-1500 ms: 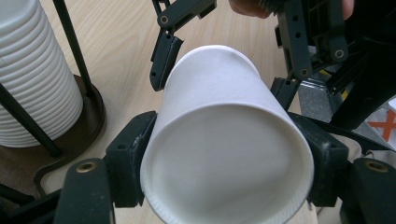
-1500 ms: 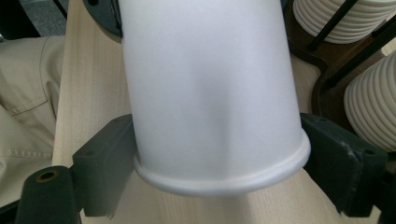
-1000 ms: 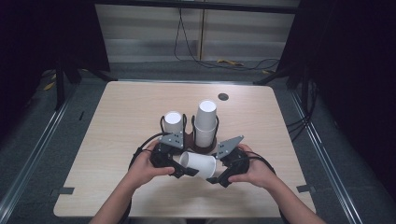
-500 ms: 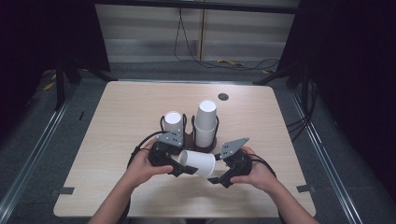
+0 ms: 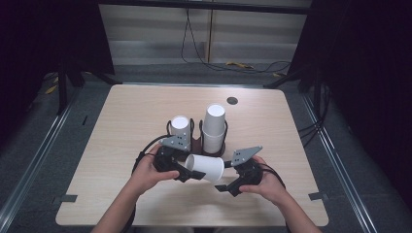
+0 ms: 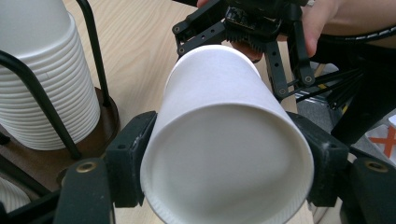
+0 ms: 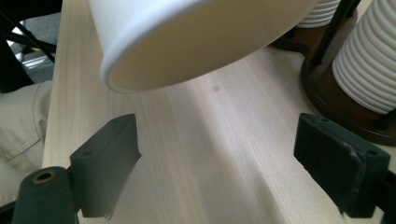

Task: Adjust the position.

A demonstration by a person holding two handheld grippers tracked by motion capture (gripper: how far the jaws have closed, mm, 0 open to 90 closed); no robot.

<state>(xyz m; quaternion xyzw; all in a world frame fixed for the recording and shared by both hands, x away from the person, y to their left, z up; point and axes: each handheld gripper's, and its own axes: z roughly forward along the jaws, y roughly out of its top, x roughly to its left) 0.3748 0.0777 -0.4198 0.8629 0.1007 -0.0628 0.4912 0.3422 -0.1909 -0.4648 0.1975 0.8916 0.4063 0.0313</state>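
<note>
The white paper cup [image 5: 205, 167] lies on its side in the air just above the table [image 5: 121, 126], in front of the two stacks of cups [image 5: 214, 127] in their wire holder [image 5: 197, 145], and its long axis runs across the table from the person's left to right, closed base toward the left hand, open mouth toward the right. The left gripper [image 5: 188, 174] is clenched on it: in the left gripper view the two black pads [image 6: 130, 158] press on either side of the cup's wall near the base end. The right gripper [image 5: 228, 187] stands released, jaws spread wide with nothing between them, just beside the cup's mouth and slightly nearer the person; in its own view the rim [image 7: 140, 74] hangs above and ahead of the open pads [image 7: 109, 161]. As I judge it, a handover turns on this: the cup's mouth points at the free claw, which must rise and close across the rim end
</note>
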